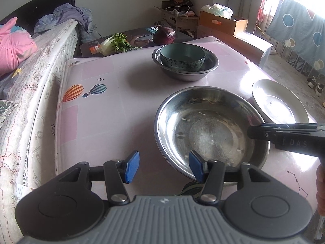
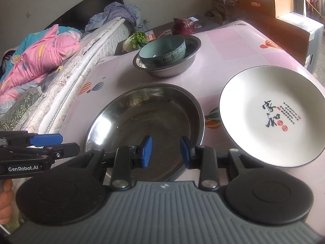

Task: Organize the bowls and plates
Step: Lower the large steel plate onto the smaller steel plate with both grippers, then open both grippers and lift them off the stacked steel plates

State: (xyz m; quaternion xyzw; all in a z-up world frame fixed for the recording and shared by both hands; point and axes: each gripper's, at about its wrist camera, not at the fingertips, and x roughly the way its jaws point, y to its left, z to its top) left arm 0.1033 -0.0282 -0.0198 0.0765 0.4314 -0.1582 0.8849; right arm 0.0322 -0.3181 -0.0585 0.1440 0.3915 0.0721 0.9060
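A wide steel plate (image 1: 211,130) (image 2: 146,122) lies on the pink table (image 1: 113,111) near its front. A white plate with black calligraphy (image 2: 272,113) (image 1: 278,101) lies to its right. Farther back, a teal ceramic bowl (image 1: 182,57) (image 2: 164,50) sits inside a steel bowl (image 1: 186,73) (image 2: 170,69). My left gripper (image 1: 163,167) is open and empty, just left of the steel plate's near rim; it also shows in the right wrist view (image 2: 52,142). My right gripper (image 2: 166,151) is open and empty over the steel plate's near rim.
A red cabbage (image 1: 164,34) and a leafy green vegetable (image 1: 115,43) lie on a dark board behind the table. A bed with pink bedding (image 2: 40,57) runs along the left. Cardboard boxes (image 1: 221,23) stand at the back right.
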